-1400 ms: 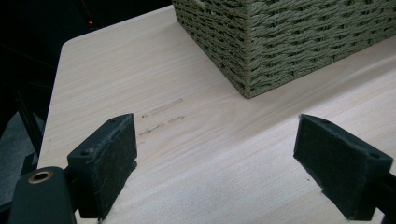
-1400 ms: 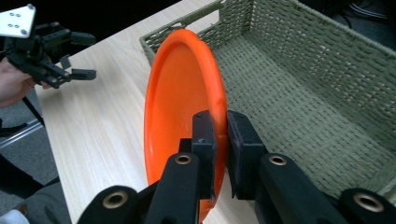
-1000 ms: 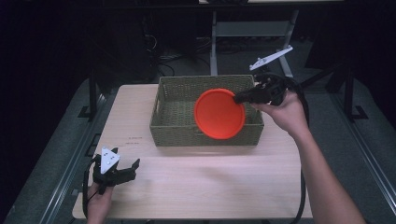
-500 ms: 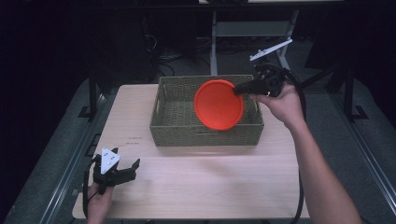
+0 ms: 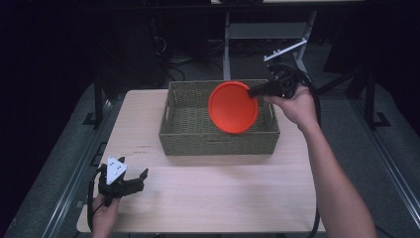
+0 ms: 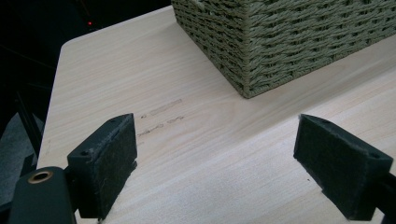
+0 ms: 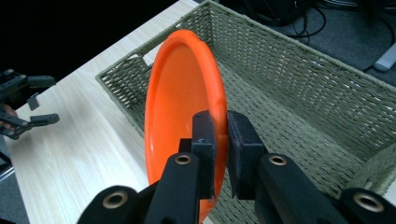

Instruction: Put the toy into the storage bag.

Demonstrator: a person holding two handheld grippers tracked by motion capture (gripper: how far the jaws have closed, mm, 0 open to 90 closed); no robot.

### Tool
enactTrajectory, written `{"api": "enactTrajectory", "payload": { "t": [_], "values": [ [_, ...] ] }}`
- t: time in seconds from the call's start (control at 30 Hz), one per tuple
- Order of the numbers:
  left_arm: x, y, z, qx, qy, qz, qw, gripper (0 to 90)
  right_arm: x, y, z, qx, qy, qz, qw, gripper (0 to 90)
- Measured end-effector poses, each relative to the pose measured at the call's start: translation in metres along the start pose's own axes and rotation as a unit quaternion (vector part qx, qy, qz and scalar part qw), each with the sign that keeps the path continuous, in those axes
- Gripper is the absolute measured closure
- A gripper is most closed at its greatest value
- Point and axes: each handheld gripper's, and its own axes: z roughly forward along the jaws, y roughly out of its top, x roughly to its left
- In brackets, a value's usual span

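Moved since the earlier frames: right tool point(image 5: 253, 91) and its orange plate point(image 5: 233, 107), shifted toward the far side of the basket point(image 5: 218, 139); left tool point(image 5: 132, 182) unchanged in place.

Item 1, orange plate. Round, shallow, plain orange. Held on edge, close to upright, its hollow face turned toward the person's side in the high view. Position: above the basket's interior, right of centre, near the far wall. In the right gripper view the plate point(image 7: 182, 116) stands over the woven floor of the basket point(image 7: 299, 93); whether its lower rim touches the weave cannot be told.

Item 2, right tool. Raised over the basket's right end, gripped in the person's right hand point(image 5: 294, 106). Jaws closed tight on the plate's rim, one pad point(image 7: 204, 140) on either face, as seen in the right gripper view point(image 7: 219, 140).

Item 3, left tool. Resting low at the near left corner of the counter point(image 5: 223, 198), well apart from the basket, in the person's left hand point(image 5: 105, 213). Jaws spread wide with nothing between them; the left gripper view shows bare counter point(image 6: 210, 154) between the two pads point(image 6: 107, 163) and a corner of the basket point(image 6: 280, 42) beyond.

Item 4, basket. Rectangular, woven, olive green, with a handle slot in each short end. Standing on the far half of the counter.
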Motion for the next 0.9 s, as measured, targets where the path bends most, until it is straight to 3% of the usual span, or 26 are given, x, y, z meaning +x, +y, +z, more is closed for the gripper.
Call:
{"api": "enactTrajectory", "payload": {
  "t": [0.43,0.9],
  "values": [
    [0.0,0.0,0.0,0.0,0.0,-0.001,1.0,12.9,-0.007,0.004,0.01,-0.01,-0.004,0.017,0.9998,82.3],
    [-0.001,0.0,-0.001,0.003,-0.002,0.0,1.0,12.8,-0.019,0.005,0.024,-0.003,-0.018,0.036,0.9992,82.3]
  ]
}}
